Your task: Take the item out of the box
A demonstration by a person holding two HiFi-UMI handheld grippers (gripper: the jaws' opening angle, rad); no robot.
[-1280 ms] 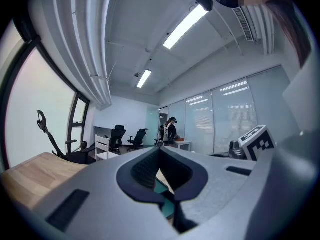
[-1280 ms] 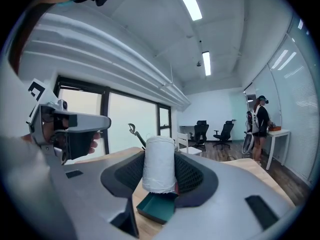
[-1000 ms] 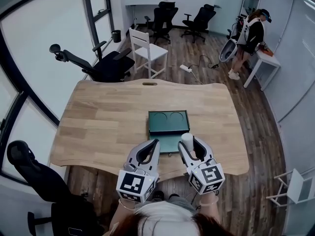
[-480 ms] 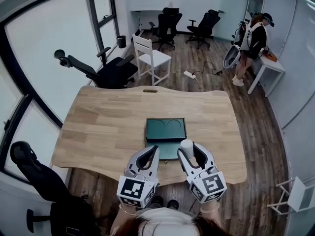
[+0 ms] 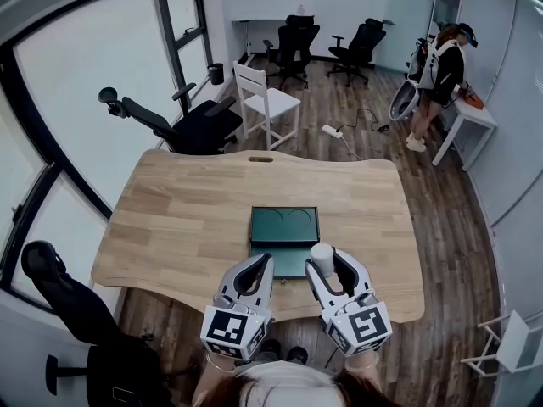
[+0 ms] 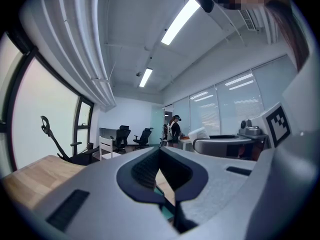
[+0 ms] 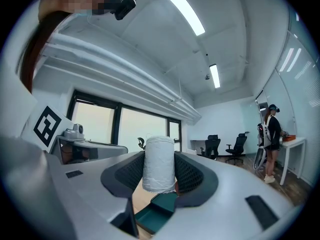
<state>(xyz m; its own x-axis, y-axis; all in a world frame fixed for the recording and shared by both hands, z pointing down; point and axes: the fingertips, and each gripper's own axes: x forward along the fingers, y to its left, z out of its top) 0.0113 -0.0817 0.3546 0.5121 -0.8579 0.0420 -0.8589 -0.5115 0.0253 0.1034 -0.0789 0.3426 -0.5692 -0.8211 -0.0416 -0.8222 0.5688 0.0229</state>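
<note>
clamping the white roll (image 7: 159,164) above the near edge of the green box (image 5: 284,225), the right gripper (image 5: 323,259) could drop it back inside if it slackens. left gripper (image 6: 160,153) jaws together, empty.

Open-plan office. Long light wooden desk with a wavy edge (image 5: 187,219) on dark wood-plank flooring (image 5: 441,227). Black swivel office chairs: one by the tall dark-framed windows (image 5: 76,100), at (image 5: 191,125), and two more at a white wall desk (image 5: 263,22) at the far end. A plain white wooden chair (image 5: 267,100) and a white power strip with cable (image 5: 332,131) on the floor. Frosted glass partition walls (image 5: 517,142) to the right; a person (image 5: 441,66) stands at a small white table (image 5: 475,117). Ceiling strip lights (image 6: 182,19) overhead.
</note>
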